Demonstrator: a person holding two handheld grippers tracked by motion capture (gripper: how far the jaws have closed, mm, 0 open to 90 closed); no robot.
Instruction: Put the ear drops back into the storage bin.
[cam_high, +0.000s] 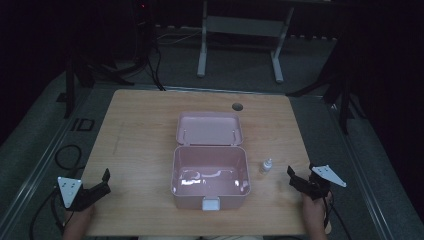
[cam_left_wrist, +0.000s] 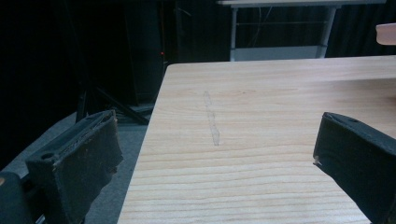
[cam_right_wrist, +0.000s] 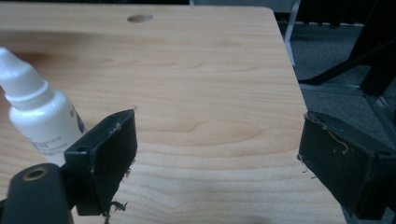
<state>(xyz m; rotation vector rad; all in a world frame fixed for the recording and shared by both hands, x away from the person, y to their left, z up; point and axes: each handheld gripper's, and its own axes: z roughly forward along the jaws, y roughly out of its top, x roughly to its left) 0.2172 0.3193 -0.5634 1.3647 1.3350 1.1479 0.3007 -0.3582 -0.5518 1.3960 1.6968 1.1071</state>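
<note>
I hold the right gripper (cam_high: 299, 179) at the right edge of the wooden table (cam_high: 145, 135), with its jaws spread wide and nothing between them. The small white dropper bottle (cam_high: 266, 166) stands upright on the table just beside it, between the gripper and the pink box (cam_high: 210, 176). In the right gripper view the bottle (cam_right_wrist: 39, 116) sits at the far left, partly behind the left jaw and outside the gap; bare wood lies between the jaws, so no pad touches it. I hold the left gripper (cam_high: 95, 190) near the front left corner of the table, jaws equally wide apart and empty, well apart from the bottle with the box between them. The box is open at the table's middle, its lid (cam_high: 209, 128) laid back flat behind it and a pale latch at its front wall. A round cable hole (cam_high: 237, 106) lies behind the lid. The high view gives the whole layout. The left gripper view adds a faint pale streak (cam_left_wrist: 212, 122) on the wood ahead of the jaws and a pink corner (cam_left_wrist: 386, 33) at its right edge. The right gripper view adds dark print on the bottle's side, too small to read.
</note>
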